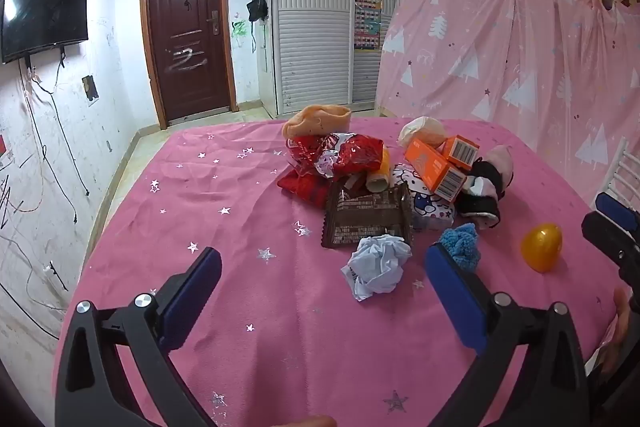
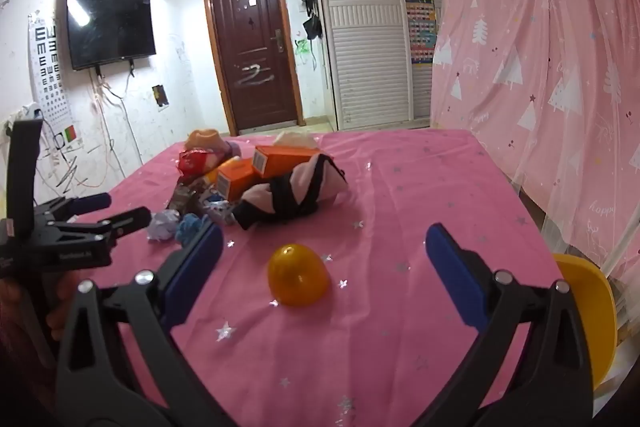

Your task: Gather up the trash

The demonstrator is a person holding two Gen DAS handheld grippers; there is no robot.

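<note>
Ahead of the left gripper, just past its spread, empty fingers, lies the crumpled paper ball on the pink desk, before the wrapper pile. Judging by this, the reach is in hand; next comes advancing and clenching. The right gripper, also spread wide, frames the yellow egg.

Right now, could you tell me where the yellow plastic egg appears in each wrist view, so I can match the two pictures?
Left wrist view: the yellow plastic egg lies at far right on the pink tablecloth, apart from the pile.
Right wrist view: it lies near centre, between the open right gripper's fingers.
Shared landmark: the crumpled white paper.
</note>
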